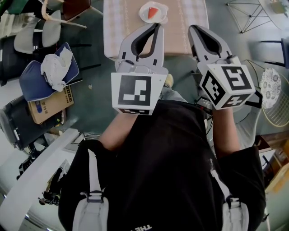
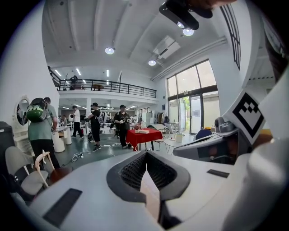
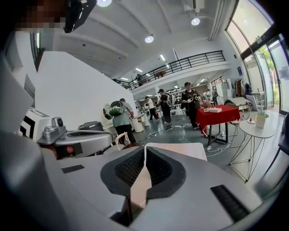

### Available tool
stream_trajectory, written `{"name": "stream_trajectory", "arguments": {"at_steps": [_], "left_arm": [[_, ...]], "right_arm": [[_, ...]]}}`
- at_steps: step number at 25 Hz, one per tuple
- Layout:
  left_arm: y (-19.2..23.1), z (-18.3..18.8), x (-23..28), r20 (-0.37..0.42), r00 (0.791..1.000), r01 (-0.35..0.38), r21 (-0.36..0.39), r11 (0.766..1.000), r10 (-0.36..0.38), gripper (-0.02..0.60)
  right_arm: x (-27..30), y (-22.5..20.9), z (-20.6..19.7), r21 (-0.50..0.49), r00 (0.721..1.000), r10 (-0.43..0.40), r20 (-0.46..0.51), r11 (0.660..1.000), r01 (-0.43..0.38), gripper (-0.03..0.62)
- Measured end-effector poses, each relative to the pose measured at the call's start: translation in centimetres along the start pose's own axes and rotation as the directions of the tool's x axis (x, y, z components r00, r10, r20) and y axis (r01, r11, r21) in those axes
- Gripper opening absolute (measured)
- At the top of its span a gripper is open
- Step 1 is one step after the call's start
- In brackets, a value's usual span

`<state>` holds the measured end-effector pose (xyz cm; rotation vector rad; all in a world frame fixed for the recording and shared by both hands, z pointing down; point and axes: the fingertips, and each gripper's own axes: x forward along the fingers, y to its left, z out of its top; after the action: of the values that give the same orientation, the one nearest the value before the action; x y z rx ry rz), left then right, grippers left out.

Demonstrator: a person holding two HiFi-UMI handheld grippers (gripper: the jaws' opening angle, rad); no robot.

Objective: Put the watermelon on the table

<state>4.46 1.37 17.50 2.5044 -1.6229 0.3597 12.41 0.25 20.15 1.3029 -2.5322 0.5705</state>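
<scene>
A red watermelon slice (image 1: 153,13) lies on a white plate (image 1: 160,8) on the far table (image 1: 180,31), which has a checked cloth with a tan middle. My left gripper (image 1: 157,25) is held out in front of my chest, its tip just short of the plate and slightly right of it. Its jaws are shut with nothing between them, and they also meet in the left gripper view (image 2: 146,154). To its right, my right gripper (image 1: 191,28) is also shut and empty, its tip over the table's near part. The tabletop (image 3: 189,151) shows past the closed right gripper (image 3: 144,148).
Chairs, a blue cushion with a white cloth (image 1: 50,71) and a cardboard box (image 1: 48,105) stand at the left. A wire-frame stand (image 1: 248,14) and a round patterned table (image 1: 271,83) are at the right. Far off, people stand round a red-clothed table (image 2: 143,134).
</scene>
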Motion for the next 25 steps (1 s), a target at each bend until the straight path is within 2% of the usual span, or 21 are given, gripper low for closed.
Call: {"name": "stream_trajectory", "arguments": {"at_steps": [11, 25], "left_arm": [[2.8, 0.4, -3.0, 0.024, 0.999, 0.023, 0.002, 1.0, -0.023, 0.011], [4.4, 1.7, -5.7, 0.06, 0.998, 0.018, 0.02, 1.0, -0.02, 0.012]], "right_arm": [[0.2, 3.9, 0.6, -0.018, 1.0, -0.018, 0.013, 1.0, 0.018, 0.026], [-1.7, 6.2, 3.7, -0.021, 0.993, -0.029, 0.112, 0.999, 0.031, 0.025]]}}
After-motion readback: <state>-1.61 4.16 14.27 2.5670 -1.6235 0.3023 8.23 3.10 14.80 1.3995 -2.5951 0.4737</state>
